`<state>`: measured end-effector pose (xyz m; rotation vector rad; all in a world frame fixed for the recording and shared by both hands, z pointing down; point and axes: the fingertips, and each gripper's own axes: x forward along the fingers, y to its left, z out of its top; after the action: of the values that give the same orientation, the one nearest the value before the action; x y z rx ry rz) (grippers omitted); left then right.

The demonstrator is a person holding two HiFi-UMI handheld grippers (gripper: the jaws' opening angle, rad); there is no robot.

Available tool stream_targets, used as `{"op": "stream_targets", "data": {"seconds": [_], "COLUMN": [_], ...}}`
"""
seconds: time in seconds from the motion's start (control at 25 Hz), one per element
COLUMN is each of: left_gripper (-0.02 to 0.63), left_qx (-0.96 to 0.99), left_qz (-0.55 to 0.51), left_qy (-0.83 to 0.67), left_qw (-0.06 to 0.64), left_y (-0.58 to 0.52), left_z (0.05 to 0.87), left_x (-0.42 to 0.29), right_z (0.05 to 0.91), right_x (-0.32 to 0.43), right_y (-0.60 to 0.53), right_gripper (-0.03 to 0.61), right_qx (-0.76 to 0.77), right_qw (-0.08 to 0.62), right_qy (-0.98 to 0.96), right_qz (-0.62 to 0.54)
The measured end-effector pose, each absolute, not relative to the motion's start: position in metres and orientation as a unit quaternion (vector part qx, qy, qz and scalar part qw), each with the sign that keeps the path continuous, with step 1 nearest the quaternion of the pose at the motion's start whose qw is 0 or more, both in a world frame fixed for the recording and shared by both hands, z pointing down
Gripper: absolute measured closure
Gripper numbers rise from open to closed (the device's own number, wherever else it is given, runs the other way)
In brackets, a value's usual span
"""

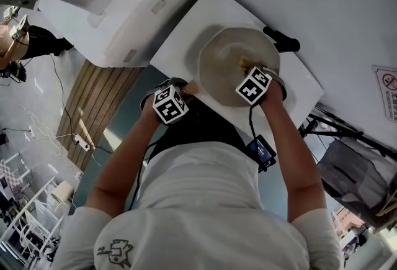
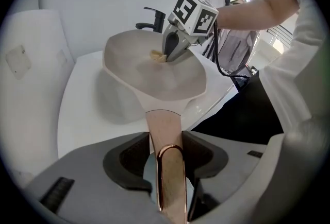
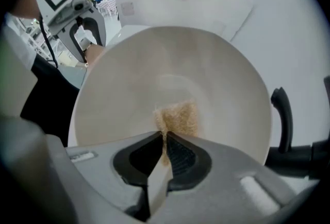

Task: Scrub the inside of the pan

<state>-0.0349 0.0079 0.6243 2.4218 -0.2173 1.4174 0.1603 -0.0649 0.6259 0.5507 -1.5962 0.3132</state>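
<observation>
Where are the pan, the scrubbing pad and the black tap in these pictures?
pan (image 3: 206, 63): right gripper view, bare inner wall.
scrubbing pad (image 3: 181, 117): right gripper view, middle of the pad.
black tap (image 2: 159, 21): left gripper view, its upright body.

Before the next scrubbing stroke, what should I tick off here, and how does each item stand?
1. Pan steadied: left gripper shut on the pan handle: ok.
2. Tool held: right gripper shut on the scrub pad: ok.
3. Scrub pad over the inside of the pan: ok.
4. Scrub pad pressing on the pan's surface: cannot tell.
5. The faucet apart from the right gripper: ok.
</observation>
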Motion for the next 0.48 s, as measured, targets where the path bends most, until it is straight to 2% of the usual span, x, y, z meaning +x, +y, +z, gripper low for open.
{"op": "stream_targets", "data": {"seconds": [0.48], "left_gripper": [0.420], "left_qx": [0.880], "left_qz": [0.433], "left_qy": [-0.132], "left_qw": [0.142], "left_y": [-0.009], "left_z": [0.557], "left_x": [-0.053], "right_z": [0.557], "right_x": [0.128], "right_y": [-0.037], "right_gripper": [0.554], "right_qx": [0.345], "right_qw": [0.542], "right_qy": [-0.749], "right_qz": [0.163]}}
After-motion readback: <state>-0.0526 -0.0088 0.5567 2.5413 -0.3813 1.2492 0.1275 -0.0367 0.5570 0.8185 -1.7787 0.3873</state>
